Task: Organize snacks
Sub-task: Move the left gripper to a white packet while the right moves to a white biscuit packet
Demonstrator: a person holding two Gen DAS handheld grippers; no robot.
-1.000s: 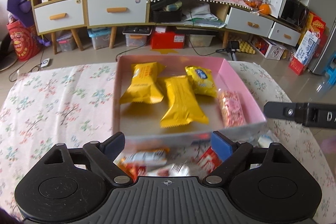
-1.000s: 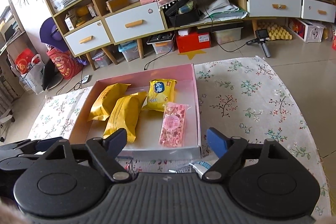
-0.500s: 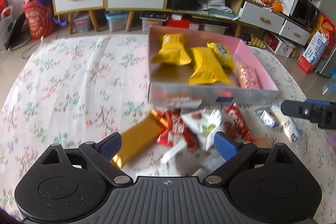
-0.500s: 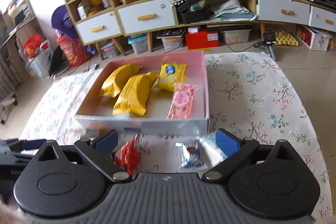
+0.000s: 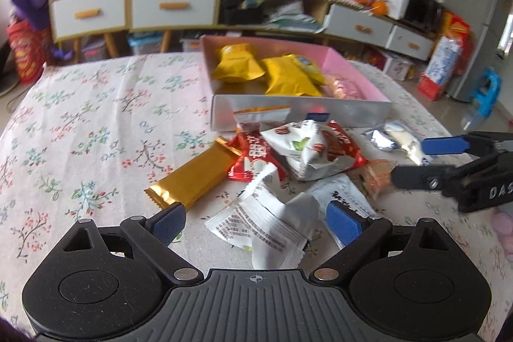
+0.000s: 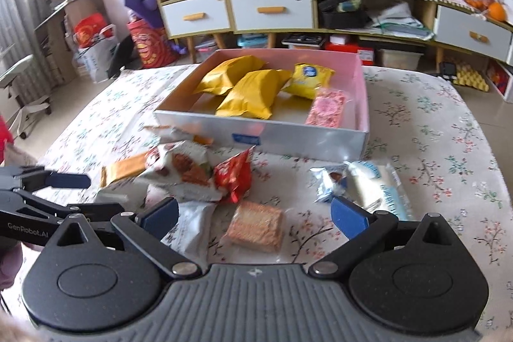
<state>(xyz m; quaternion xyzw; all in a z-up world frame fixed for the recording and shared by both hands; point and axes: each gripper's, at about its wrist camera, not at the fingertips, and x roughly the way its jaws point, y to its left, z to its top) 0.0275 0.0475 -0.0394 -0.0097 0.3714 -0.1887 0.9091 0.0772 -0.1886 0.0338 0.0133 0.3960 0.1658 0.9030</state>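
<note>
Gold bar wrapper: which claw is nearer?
Left. The left claw sits just in front of the gold bar wrapper; the right claw is across the snack pile from it.

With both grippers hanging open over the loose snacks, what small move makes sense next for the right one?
Probably lower the right gripper onto the clear-wrapped tan wafer block: it lies flat between the open fingers, apart from the heap, and the pink-lined box has room.

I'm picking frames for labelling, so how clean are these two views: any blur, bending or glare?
Left wrist view: soft with motion blur, the back shelves smeared, the box front reflecting the packets below it. Right wrist view: sharper on the biscuit pack, blurred toward the far room, washed out at the window on the left. Both bend straight lines at the edges and have dark corners.
</note>
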